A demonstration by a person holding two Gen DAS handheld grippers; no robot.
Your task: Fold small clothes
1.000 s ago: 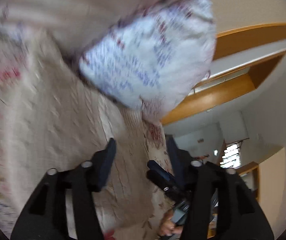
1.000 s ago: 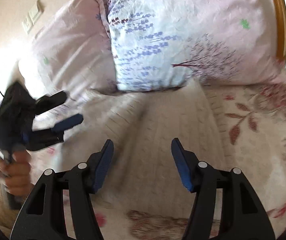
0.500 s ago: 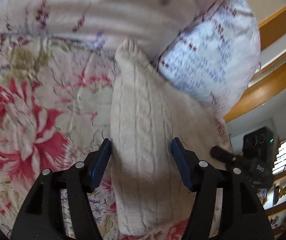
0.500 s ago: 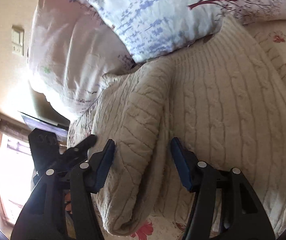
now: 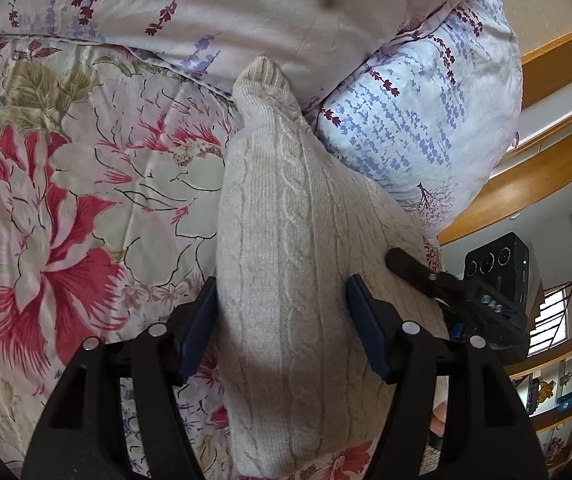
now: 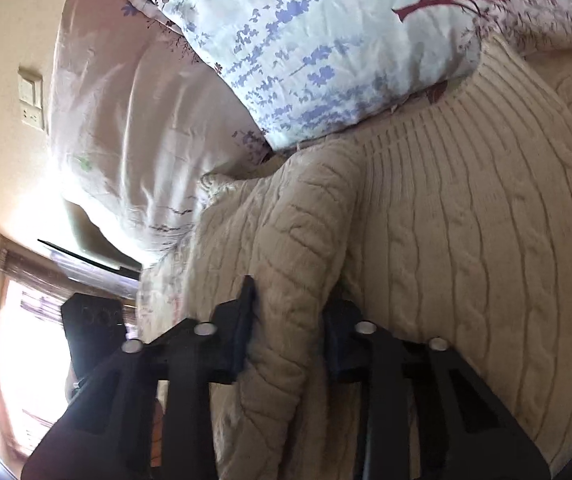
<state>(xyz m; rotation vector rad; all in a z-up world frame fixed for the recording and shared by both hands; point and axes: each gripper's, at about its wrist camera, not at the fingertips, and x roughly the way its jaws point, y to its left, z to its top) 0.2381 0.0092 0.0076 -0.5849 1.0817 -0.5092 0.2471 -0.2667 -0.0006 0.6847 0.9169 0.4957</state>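
A cream cable-knit sweater [image 5: 286, 220] lies on the floral bedspread [image 5: 65, 200], one sleeve stretched toward the pillows. My left gripper [image 5: 281, 320] straddles that sleeve, its jaws opening, and the pads do not squeeze the knit. In the right wrist view the sweater's body [image 6: 466, 220] fills the right side, with a folded sleeve [image 6: 286, 232] rising beside it. My right gripper [image 6: 292, 324] is closing on that sleeve fold and its pads pinch the knit. The right gripper [image 5: 426, 276] also shows at the sweater's right edge in the left wrist view.
A blue-flowered pillow [image 5: 406, 120] and a pale pink pillow [image 5: 245, 12] sit just beyond the sweater. The wooden headboard [image 5: 526, 184] and shelves [image 5: 558, 392] lie to the right. A wall switch [image 6: 29, 100] and a bright window [image 6: 25, 360] show at the left.
Both grippers dropped toward the bed and tilted down onto the sweater. The right jaws narrowed from wide apart to pinching the sleeve fold. The left jaws widened slightly around the other sleeve.
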